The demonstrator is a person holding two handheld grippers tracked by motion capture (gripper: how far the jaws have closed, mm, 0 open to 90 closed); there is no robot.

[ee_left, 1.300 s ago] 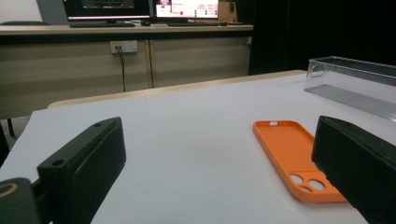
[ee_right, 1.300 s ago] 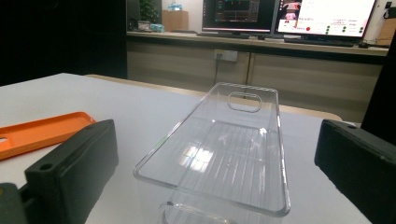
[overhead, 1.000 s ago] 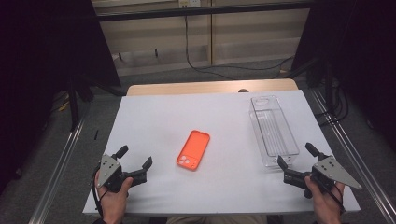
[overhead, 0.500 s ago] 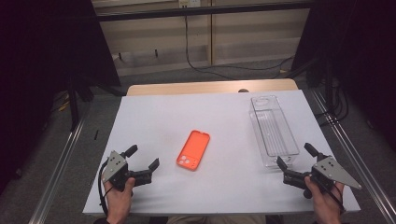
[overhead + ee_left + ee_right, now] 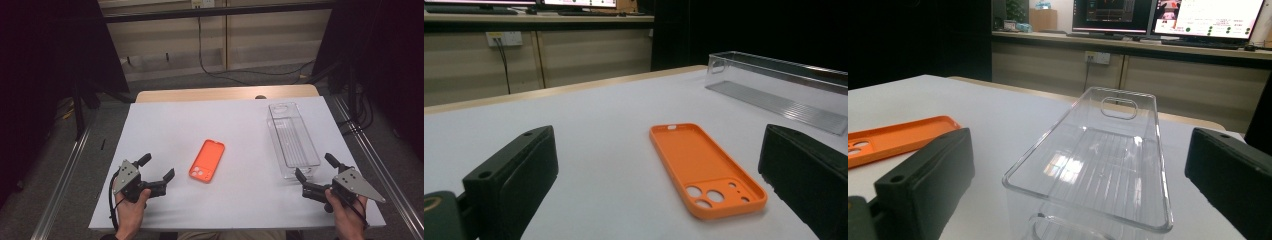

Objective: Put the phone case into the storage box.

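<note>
phone case (image 5: pixel 206 160) | orange, hollow side facing up, lying flat mid-table, camera cutouts sitting at near end | box (image 5: pixel 293 139) | clear plastic, long, standing open-topped at right, well apart from case

So the count was pretty short: one orange phone case (image 5: pixel 207 160), one clear plastic bin (image 5: pixel 292 138), and two handheld grippers, one left gripper (image 5: pixel 158 172) and one right gripper (image 5: pixel 315 169). All of it was on one white bench (image 5: pixel 240 125).
</note>
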